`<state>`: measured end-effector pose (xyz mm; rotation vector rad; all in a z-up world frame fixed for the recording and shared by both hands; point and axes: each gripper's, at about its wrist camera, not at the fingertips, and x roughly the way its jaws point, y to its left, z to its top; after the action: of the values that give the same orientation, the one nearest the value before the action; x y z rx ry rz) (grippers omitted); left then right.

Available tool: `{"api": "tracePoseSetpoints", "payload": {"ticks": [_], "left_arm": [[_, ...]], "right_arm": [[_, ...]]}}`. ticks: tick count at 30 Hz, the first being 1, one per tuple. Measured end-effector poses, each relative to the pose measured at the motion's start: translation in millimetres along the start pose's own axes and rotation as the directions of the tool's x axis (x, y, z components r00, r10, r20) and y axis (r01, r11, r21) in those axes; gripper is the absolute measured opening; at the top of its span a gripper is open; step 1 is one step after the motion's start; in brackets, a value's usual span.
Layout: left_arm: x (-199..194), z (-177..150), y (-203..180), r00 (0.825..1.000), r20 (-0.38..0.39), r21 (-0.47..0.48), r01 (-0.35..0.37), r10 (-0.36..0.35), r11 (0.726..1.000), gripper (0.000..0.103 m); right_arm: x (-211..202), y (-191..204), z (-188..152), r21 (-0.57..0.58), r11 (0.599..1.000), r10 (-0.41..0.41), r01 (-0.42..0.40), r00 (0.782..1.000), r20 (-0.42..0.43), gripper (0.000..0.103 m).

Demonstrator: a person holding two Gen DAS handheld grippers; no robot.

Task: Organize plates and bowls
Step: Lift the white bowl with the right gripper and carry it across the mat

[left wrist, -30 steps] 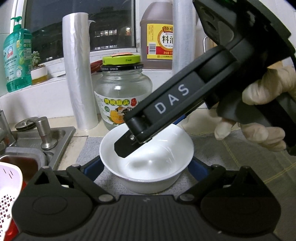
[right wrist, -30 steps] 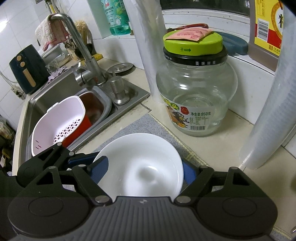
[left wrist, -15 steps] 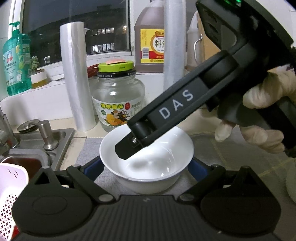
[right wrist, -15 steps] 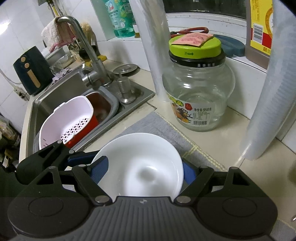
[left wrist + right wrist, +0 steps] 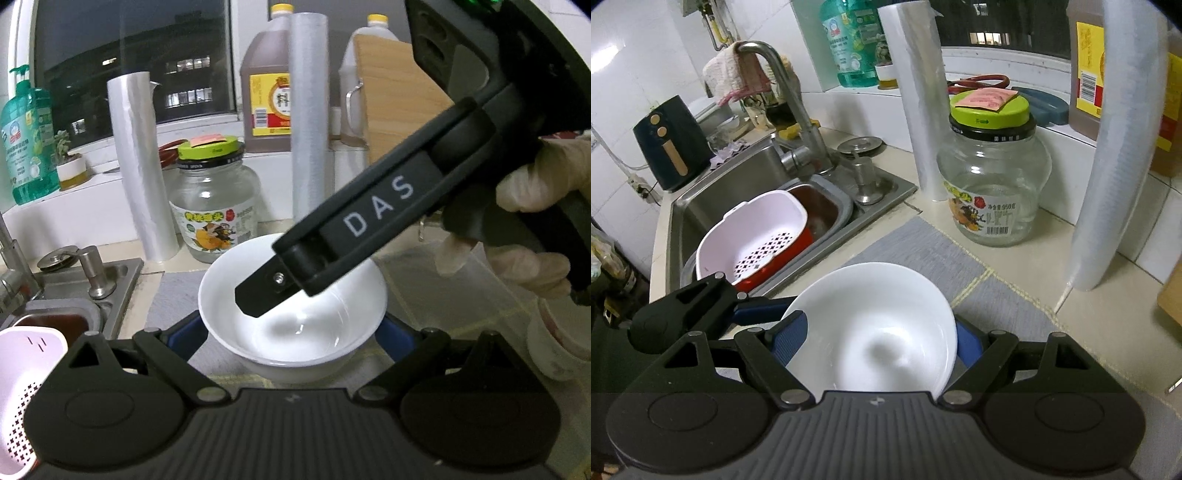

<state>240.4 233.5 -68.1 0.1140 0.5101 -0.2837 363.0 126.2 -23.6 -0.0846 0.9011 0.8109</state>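
A white bowl [image 5: 314, 332] sits between the blue pads of my left gripper [image 5: 288, 328], which is shut on its sides. My right gripper reaches in from the upper right in a gloved hand [image 5: 535, 177], and one of its fingers [image 5: 258, 295] crosses over the bowl's inside. In the right wrist view the same bowl [image 5: 871, 332] fills the span of my right gripper [image 5: 879, 343], with both blue pads against its rim. The left gripper's finger [image 5: 701, 306] lies beside it at the left. The bowl hangs over the grey mat [image 5: 923, 251].
A glass jar [image 5: 993, 192] with a green lid and two upright plastic rolls [image 5: 923, 103] [image 5: 1115, 147] stand behind the mat. The sink [image 5: 713, 192] at the left holds a pink colander [image 5: 757, 236]. A blurred white vessel [image 5: 554, 343] sits at the right.
Both grippers have drawn back and up with the bowl between them. The jar and rolls now look farther off, and more of the mat and counter shows.
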Motion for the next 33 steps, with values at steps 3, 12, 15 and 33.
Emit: {"api": "tracePoseSetpoints", "payload": {"ticks": [3, 12, 15, 33], "left_arm": [[-8.9, -3.5, -7.6, 1.0, -0.007, 0.012, 0.005, -0.005, 1.0, 0.096], [-29.0, -12.3, -19.8, 0.999, -0.034, 0.023, 0.034, -0.033, 0.999, 0.096], [-35.7, -13.0, -24.5, 0.999, -0.037, 0.026, 0.041, -0.04, 0.999, 0.096], [-62.6, -8.6, -65.1, 0.99, -0.059, 0.086, 0.136, -0.131, 0.987, 0.096]], "right_arm": [[-8.3, 4.8, -8.6, 0.006, 1.0, 0.0, 0.0, 1.0, 0.009, 0.087], [-27.3, 18.9, -31.8, 0.021, 1.0, 0.003, -0.004, 1.0, 0.029, 0.087], [-34.2, 22.6, -38.0, 0.022, 1.0, 0.001, -0.002, 0.999, 0.035, 0.087], [-88.0, 26.3, -83.9, 0.093, 0.994, -0.069, 0.06, 0.993, 0.091, 0.087]]}}
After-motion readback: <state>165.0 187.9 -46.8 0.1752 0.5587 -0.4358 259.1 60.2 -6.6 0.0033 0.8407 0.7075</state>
